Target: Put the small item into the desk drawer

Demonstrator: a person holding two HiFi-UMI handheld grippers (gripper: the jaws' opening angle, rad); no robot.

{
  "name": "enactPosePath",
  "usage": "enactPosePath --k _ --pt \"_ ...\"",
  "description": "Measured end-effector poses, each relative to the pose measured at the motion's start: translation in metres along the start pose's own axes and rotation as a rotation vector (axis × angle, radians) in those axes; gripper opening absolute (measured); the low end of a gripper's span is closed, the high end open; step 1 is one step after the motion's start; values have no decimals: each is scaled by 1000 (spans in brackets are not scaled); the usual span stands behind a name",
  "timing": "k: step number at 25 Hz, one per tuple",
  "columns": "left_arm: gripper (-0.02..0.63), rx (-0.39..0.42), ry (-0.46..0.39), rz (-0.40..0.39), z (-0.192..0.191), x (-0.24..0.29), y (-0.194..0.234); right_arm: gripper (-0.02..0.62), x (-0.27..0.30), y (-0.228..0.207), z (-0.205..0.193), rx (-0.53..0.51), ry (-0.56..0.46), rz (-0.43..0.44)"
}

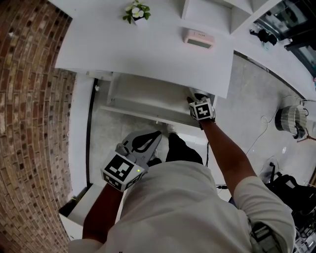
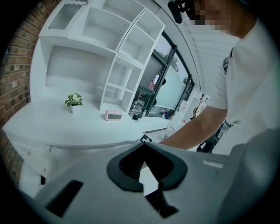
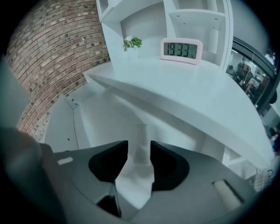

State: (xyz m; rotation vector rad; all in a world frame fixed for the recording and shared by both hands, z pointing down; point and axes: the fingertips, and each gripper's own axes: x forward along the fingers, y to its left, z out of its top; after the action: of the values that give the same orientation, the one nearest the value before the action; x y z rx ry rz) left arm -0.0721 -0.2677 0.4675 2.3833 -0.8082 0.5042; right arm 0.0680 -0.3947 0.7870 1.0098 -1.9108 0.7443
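The white desk drawer [image 1: 140, 101] stands pulled out under the desktop [image 1: 148, 49]. My right gripper [image 1: 194, 97] reaches into the drawer's right end, just below the desktop's edge. In the right gripper view its jaws [image 3: 139, 151] stand apart, and only the pale drawer interior [image 3: 98, 120] shows between them. I cannot make out the small item in any view. My left gripper [image 1: 157, 135] hangs close to the person's body, in front of the drawer. In the left gripper view its jaws [image 2: 142, 146] meet at the tips with nothing in them.
A small potted plant [image 1: 137, 12] and a pink digital clock [image 1: 198, 38] sit on the desktop below white shelves [image 2: 109, 52]. A brick wall [image 1: 24, 123] runs along the left. The person's legs and feet stand in front of the drawer.
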Motion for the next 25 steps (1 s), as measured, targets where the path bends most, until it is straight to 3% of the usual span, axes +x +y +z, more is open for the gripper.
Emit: enactPosePath --k 11,22,25 --pt "6 52 -38 -46 -11 -32 -23 143 -54 15 15 -32 -115 -38" --pt "6 80 -57 -83 -43 -71 -48 14 -125 37 0 8 -197 -91" --pt "6 83 -62 -87 -53 -81 -55 12 -146 51 -5 11 -245 -77"
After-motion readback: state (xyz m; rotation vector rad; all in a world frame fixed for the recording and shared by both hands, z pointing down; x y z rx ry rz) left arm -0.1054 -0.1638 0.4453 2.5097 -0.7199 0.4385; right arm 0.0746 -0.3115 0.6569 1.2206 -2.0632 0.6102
